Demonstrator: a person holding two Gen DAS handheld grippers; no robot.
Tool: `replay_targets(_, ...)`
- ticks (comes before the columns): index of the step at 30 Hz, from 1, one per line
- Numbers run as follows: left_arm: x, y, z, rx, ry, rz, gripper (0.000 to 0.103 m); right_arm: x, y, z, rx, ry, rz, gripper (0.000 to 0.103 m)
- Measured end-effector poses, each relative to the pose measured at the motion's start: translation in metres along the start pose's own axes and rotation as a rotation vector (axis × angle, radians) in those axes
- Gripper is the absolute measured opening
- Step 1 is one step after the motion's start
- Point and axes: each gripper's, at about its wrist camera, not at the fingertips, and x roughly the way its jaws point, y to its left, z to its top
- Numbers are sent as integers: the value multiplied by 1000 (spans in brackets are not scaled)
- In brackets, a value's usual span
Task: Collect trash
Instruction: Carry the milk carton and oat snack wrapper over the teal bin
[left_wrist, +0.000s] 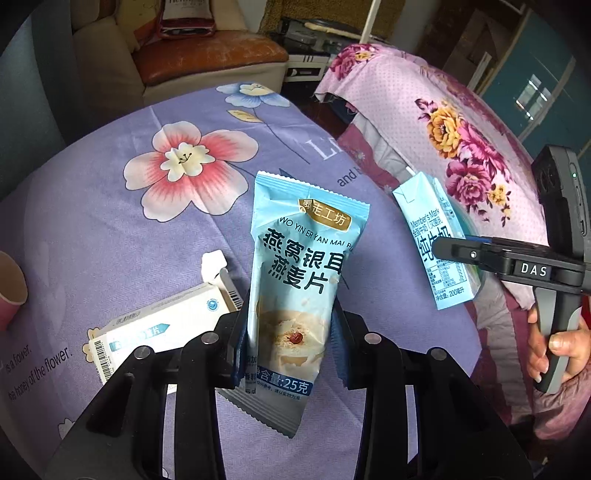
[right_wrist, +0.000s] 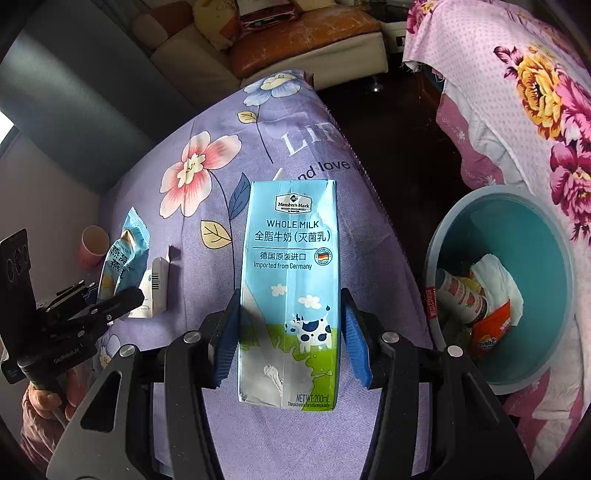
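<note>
My left gripper (left_wrist: 290, 343) is shut on a light-blue oatmeal snack packet (left_wrist: 299, 273) and holds it upright above the purple flowered tablecloth (left_wrist: 110, 229). My right gripper (right_wrist: 291, 339) is shut on a blue whole-milk carton (right_wrist: 291, 280) with a straw at its top, held above the cloth near its right edge. The milk carton (left_wrist: 436, 240) and right gripper (left_wrist: 458, 254) also show in the left wrist view; the packet (right_wrist: 123, 262) and left gripper (right_wrist: 110, 306) also show in the right wrist view. A teal bin (right_wrist: 535, 236) with trash in it stands to the right, below the table's edge.
An opened white medicine box (left_wrist: 162, 328) lies on the cloth beside the packet. A pink paper cup (right_wrist: 92, 245) stands at the cloth's left. A pink flowered blanket (left_wrist: 461, 140) covers furniture on the right. A sofa (left_wrist: 207, 59) stands behind.
</note>
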Motion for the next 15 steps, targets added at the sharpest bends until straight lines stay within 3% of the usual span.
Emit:
replay_targets(8, 20, -69, 9, 12, 11, -18, 38, -41, -45, -16, 75, -73, 6, 48)
replay_targets(15, 44, -135, 17, 92, 39, -21, 38, -71, -100, -33, 158, -129, -3, 48)
